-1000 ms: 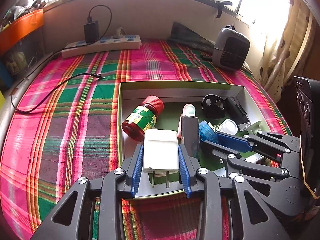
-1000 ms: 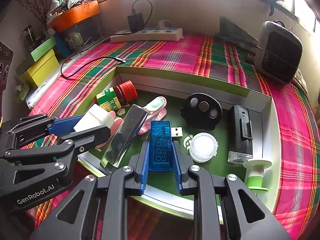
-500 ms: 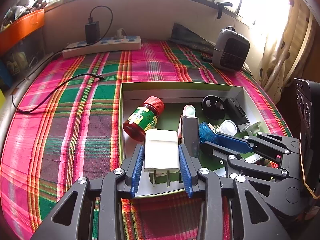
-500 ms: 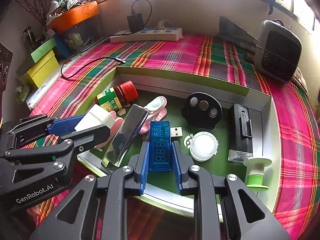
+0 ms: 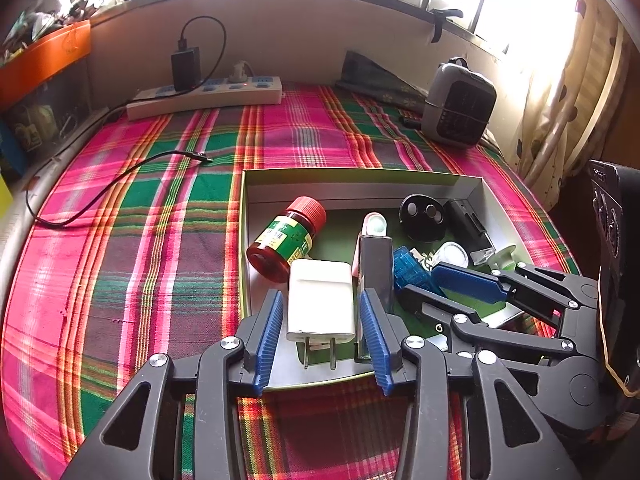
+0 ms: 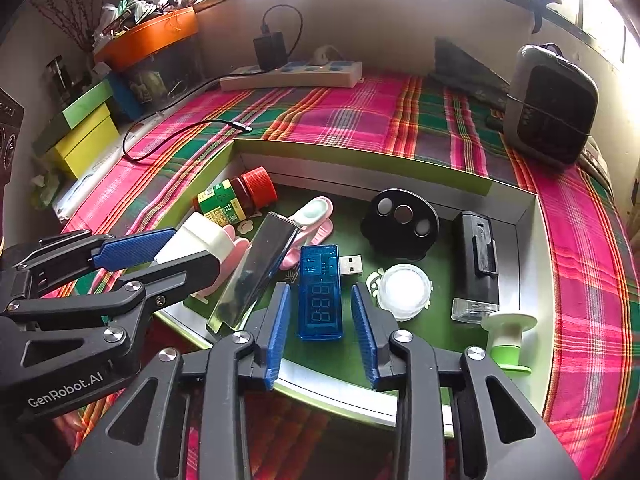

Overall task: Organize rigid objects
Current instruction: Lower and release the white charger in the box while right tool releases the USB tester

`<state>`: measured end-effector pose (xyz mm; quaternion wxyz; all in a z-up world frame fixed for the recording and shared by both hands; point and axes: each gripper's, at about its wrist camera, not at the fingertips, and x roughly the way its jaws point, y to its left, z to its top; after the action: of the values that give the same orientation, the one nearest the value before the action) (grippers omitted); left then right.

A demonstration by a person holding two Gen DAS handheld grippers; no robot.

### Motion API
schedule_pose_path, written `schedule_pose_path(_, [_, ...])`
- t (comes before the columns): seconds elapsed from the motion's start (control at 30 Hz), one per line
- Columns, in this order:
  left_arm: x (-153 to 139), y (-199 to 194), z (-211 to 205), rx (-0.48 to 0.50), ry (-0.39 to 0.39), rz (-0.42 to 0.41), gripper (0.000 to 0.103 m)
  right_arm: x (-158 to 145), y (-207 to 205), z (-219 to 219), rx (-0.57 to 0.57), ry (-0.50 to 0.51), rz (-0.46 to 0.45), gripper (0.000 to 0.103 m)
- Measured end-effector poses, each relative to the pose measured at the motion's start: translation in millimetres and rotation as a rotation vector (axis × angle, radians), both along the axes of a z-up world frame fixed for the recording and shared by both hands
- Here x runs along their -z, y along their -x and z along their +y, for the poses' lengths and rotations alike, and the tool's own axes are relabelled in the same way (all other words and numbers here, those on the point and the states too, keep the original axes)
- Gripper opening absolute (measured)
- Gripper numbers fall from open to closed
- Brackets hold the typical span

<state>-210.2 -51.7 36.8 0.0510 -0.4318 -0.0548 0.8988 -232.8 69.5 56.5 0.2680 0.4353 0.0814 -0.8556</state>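
A shallow green-lined box sits on the plaid cloth and holds several small items. A white charger plug lies at the box's near edge between the pads of my left gripper. Its jaws are opening, with a thin gap on each side of the plug. A blue USB tester lies flat on the box floor between the pads of my right gripper. These jaws are opening too and do not touch it. A silver bar leans between the two items.
The box also holds a red-capped bottle, a pink clip, a black disc, a black block, a white lid and a green spool. Power strip, loose cable, grey heater behind.
Both pairs of jaws have spread apart. The left let go of the white charger plug and the right let go of the blue USB tester. Neither hand has shifted.
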Motion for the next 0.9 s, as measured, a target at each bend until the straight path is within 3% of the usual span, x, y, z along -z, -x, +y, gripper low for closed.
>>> schedule_pose_path(0.63, [-11.5,-22.8,-3.4,-0.034,0.009,0.025,0.04,-9.1,-18.4,11.5,0.062,0.001,0.032,0.036])
schedule_pose_path(0.9, [-21.0,-43.2,-0.2,-0.066,0.073,0.059,0.04,-19.3,-32.8,20.3,0.084,0.019,0.056,0.036])
